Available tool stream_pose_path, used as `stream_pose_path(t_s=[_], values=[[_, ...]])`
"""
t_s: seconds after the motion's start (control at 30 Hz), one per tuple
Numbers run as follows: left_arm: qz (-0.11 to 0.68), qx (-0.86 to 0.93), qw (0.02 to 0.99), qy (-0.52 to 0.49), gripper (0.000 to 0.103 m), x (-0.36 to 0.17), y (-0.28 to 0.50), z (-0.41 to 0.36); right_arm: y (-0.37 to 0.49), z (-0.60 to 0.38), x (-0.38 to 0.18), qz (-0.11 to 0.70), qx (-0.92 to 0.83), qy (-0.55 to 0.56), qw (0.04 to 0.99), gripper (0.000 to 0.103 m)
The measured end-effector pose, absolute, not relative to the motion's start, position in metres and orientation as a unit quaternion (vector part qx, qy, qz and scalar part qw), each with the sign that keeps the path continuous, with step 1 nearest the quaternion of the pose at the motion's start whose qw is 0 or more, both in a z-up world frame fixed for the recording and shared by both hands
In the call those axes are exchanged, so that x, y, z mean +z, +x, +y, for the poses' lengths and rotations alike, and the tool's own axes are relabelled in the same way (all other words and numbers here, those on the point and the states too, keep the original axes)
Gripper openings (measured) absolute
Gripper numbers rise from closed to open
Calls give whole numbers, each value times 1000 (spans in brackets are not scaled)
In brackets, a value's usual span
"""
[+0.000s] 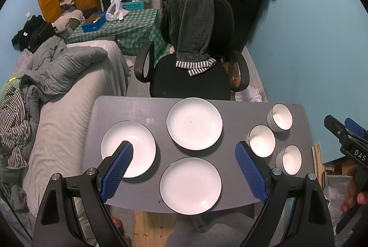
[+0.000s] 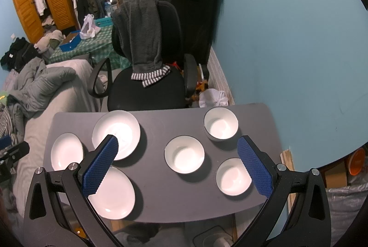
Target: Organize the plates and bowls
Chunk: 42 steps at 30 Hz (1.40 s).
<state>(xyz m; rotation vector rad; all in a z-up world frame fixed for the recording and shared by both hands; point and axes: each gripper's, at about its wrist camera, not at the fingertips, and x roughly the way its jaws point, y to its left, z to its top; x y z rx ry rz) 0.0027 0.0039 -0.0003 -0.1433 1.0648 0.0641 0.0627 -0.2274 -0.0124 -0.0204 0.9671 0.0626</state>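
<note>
Three white plates lie on the small grey table (image 1: 156, 108): a far plate (image 1: 194, 123), a left plate (image 1: 138, 143) and a near plate (image 1: 191, 186). Three white bowls stand at the right: a far bowl (image 2: 220, 123), a middle bowl (image 2: 184, 154) and a near bowl (image 2: 232, 176). My left gripper (image 1: 184, 150) hangs open above the plates, holding nothing. My right gripper (image 2: 178, 144) hangs open above the bowls, also with nothing in it. The same plates appear in the right wrist view, far (image 2: 124, 129), left (image 2: 66, 151) and near (image 2: 115, 194).
A black office chair (image 1: 191, 76) draped with a dark towel stands just behind the table. A bed with grey bedding (image 1: 62, 95) runs along the left side. The blue wall (image 2: 287, 51) is close on the right. A hand (image 1: 352, 196) holds the other gripper at the right edge.
</note>
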Motion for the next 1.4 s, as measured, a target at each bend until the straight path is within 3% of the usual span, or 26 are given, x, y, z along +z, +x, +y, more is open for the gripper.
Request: stream_pose_path(t_s=[1.4], values=[[512, 57, 852, -89, 92, -11, -7, 14, 62, -211, -15, 462, 56, -37, 884, 102]])
